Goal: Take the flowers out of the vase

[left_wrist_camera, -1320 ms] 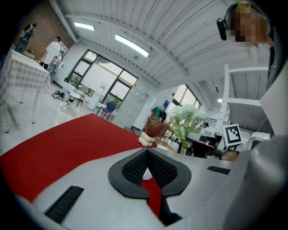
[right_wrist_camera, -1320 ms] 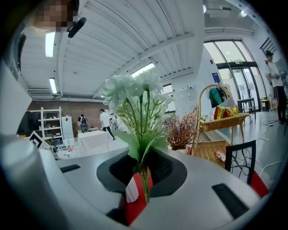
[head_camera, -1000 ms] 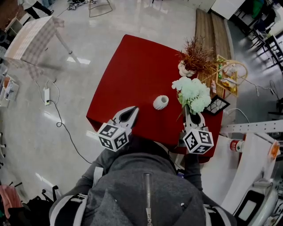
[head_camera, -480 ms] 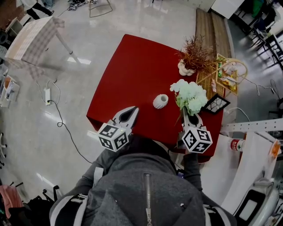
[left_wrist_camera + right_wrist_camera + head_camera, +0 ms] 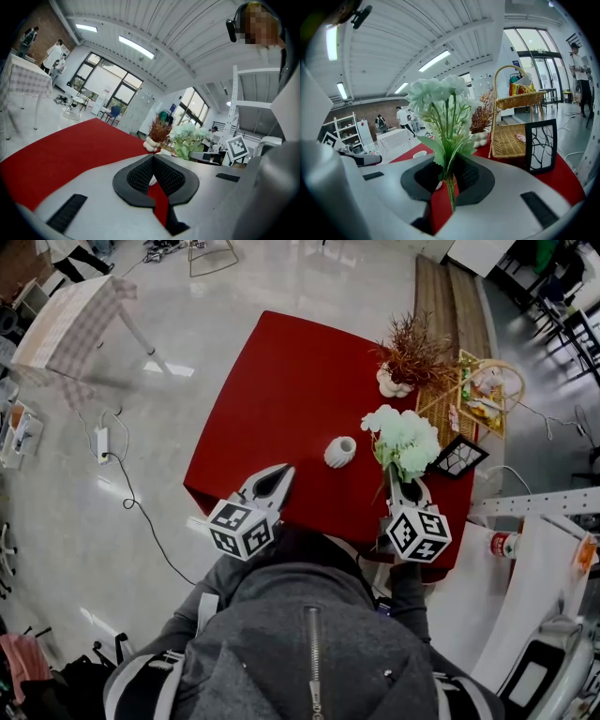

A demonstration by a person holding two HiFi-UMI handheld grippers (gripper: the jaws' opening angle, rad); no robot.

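Observation:
A bunch of pale green-white flowers (image 5: 405, 440) stands up from my right gripper (image 5: 400, 484), which is shut on the green stems (image 5: 449, 183). In the right gripper view the blooms (image 5: 440, 98) rise above the jaws. The small white ribbed vase (image 5: 340, 453) stands by itself on the red table (image 5: 281, 390), left of the flowers and apart from them. My left gripper (image 5: 278, 476) hovers over the table's near edge, left of the vase. Its jaws meet at the tips (image 5: 152, 158) with nothing between them.
At the table's far right stand a dried reddish plant in a white pot (image 5: 410, 359), a wicker basket (image 5: 476, 395) and a black wire frame (image 5: 458, 458). A checked table (image 5: 66, 324) stands on the floor at far left, cables (image 5: 117, 470) beside it, white equipment (image 5: 534, 606) at right.
The right gripper has turned a little with the flowers in it, and the bunch has shifted slightly. The left gripper and the vase have kept still.

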